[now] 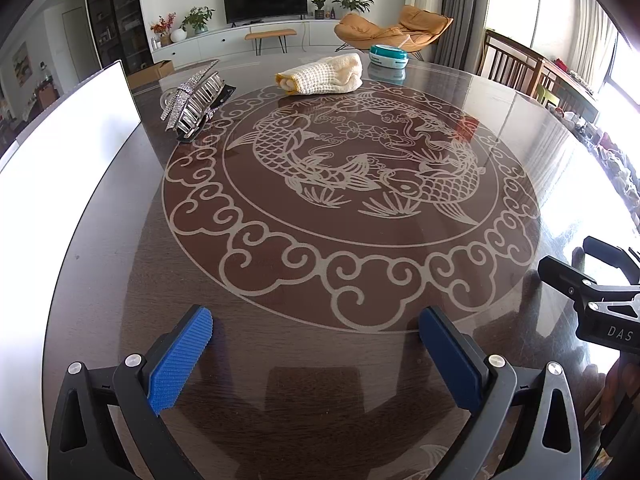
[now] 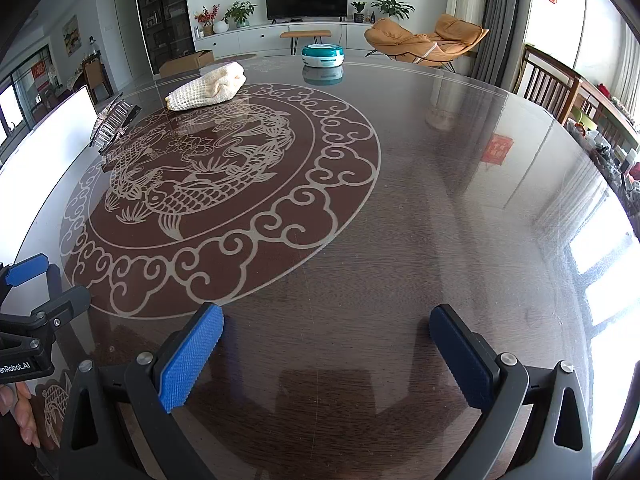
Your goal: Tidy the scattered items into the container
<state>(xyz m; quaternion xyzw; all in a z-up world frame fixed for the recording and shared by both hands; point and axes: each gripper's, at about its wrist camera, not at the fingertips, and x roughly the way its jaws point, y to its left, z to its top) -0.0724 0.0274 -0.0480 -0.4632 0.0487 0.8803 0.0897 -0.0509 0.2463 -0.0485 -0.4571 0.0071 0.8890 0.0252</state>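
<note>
A white flat-sided container [image 1: 68, 128] is standing at the far left edge of the dark round glass-topped surface [image 1: 360, 360]. Just beside it a sparkly silver rhinestone hair claw [image 1: 192, 100] is lying on its side. Further right, a rolled cream waffle-weave cloth [image 1: 322, 74] is resting, and near it, at the far rim, a round teal-and-white case [image 1: 388, 56] is sitting. The left gripper [image 1: 316, 356] is hovering with jaws released, holding nothing; the right gripper [image 2: 326, 356] is doing likewise, jaws spread wide.
</note>
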